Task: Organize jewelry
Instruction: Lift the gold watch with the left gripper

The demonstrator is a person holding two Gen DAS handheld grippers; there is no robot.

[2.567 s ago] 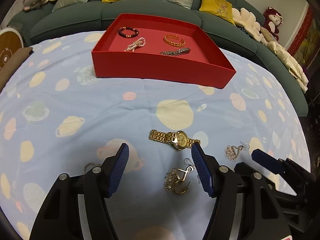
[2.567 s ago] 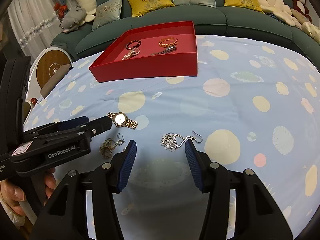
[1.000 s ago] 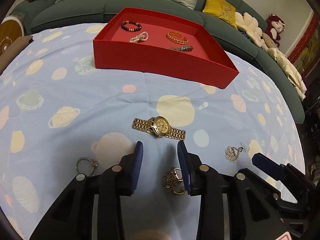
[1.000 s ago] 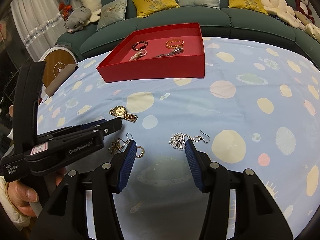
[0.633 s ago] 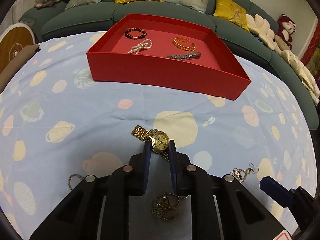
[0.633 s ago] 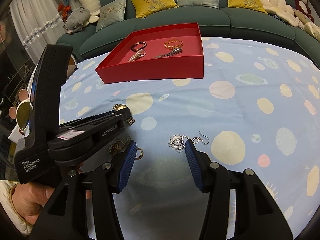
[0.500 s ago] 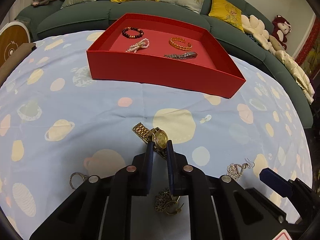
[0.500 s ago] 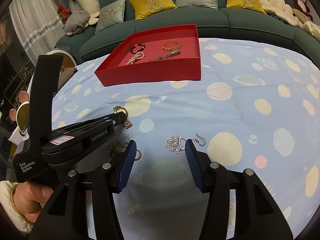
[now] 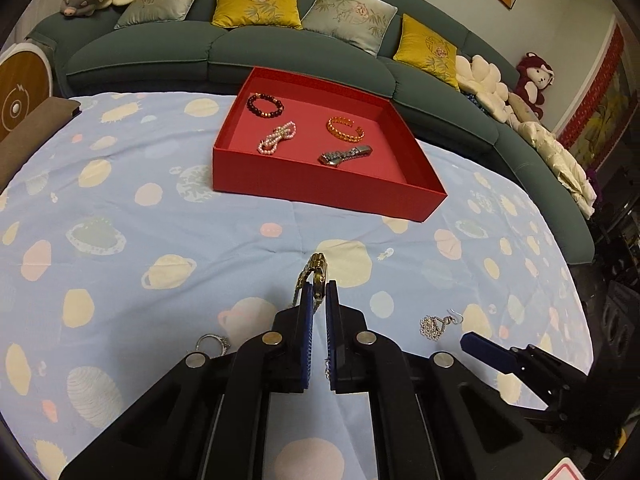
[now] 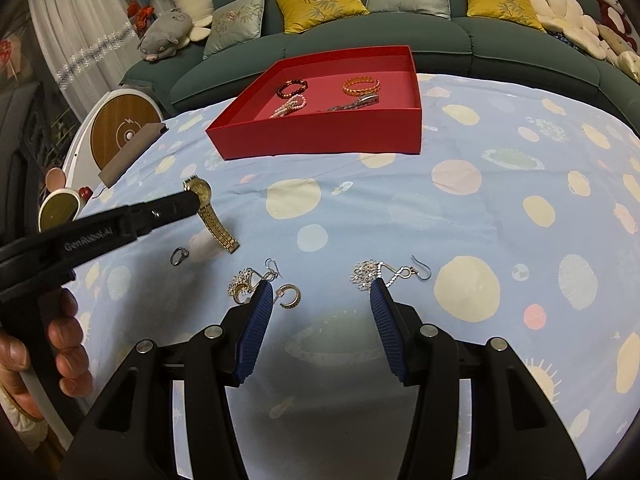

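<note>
Your left gripper [image 9: 319,300] has its jaws clamped on the gold watch [image 10: 208,210], lifted off the tabletop [image 9: 160,216]; right gripper [image 10: 322,304] jaws are spread, holding nothing. Red tray [image 9: 320,194] holds a dark bead bracelet [image 9: 265,104], pearl strand [image 9: 277,137], orange bracelet [image 9: 345,128] and silver watch [image 9: 345,155].

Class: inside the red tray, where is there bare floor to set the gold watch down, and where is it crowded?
The red tray has bare floor along its right side, right of the orange bracelet and silver watch. The left half is crowded by the dark bead bracelet and pearl bracelet. The left gripper holds the gold watch.
</note>
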